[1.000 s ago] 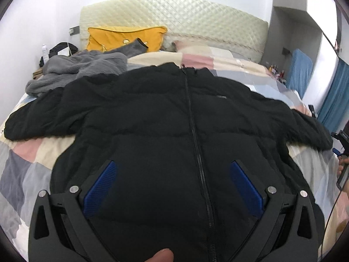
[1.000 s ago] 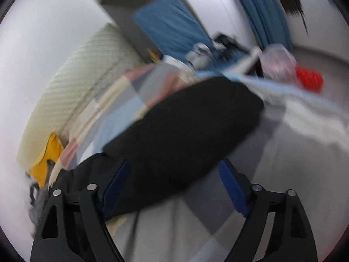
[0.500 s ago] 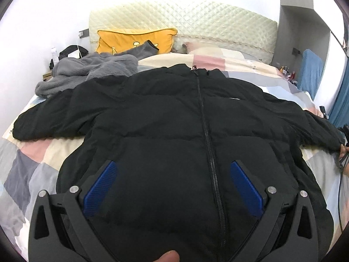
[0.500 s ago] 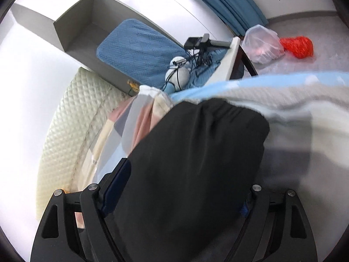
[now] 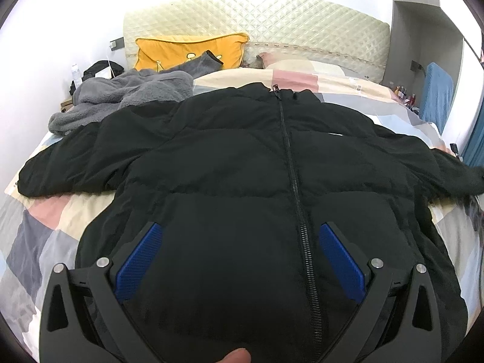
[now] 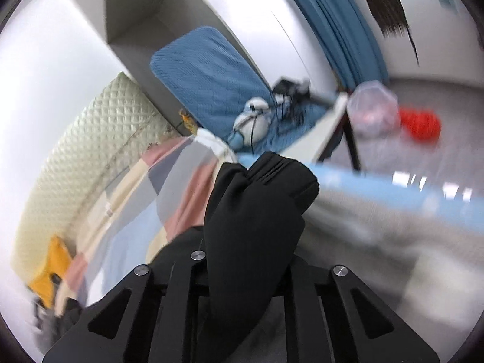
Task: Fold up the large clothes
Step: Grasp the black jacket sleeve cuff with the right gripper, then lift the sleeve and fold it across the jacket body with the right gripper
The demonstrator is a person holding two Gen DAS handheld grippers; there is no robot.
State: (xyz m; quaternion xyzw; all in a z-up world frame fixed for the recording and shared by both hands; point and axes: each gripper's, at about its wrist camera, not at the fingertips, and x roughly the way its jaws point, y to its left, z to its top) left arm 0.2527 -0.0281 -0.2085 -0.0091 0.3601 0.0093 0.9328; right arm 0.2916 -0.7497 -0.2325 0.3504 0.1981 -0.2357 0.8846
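On the bed's far left, against the wall, a grey fleece garment (image 5: 127, 96) lies heaped, its sleeve reaching a yellow pillow (image 5: 181, 50) that leans on the quilted headboard (image 5: 272, 21). Not part of the current fold, as far as can be judged.

Next rightward: black puffer jacket (image 5: 242, 181), face up on the patchwork bedspread (image 5: 39, 220), zipper (image 5: 295, 181) closed and running roughly down the middle, collar toward the headboard. Left sleeve (image 5: 69, 166) extends flat toward the bed edge. Body not folded; hem nearest the camera.

Left gripper (image 5: 240, 260): hovers over the lower front panel, jaws spread wide, blue pads (image 5: 137, 260) clear of cloth, nothing held. A fingertip of the operator shows at the bottom edge of that view.

Right side: right sleeve (image 5: 447, 172) runs toward the bed's right edge. In the right wrist view the right gripper (image 6: 242, 272) has its jaws drawn narrow onto the cuff end of that sleeve (image 6: 260, 211); the fabric bunches and stands up out of the jaws, apparently lifted off the bedspread. View is motion-blurred. Beyond: blue mat (image 6: 208, 90), blue curtain (image 6: 338, 27), red object (image 6: 420, 124) on the floor.

Progress, judged: early. Jacket is laid out and one sleeve is gripped; no fold is finished. Remaining: bring right sleeve across the chest, same for the left, then fold the body.
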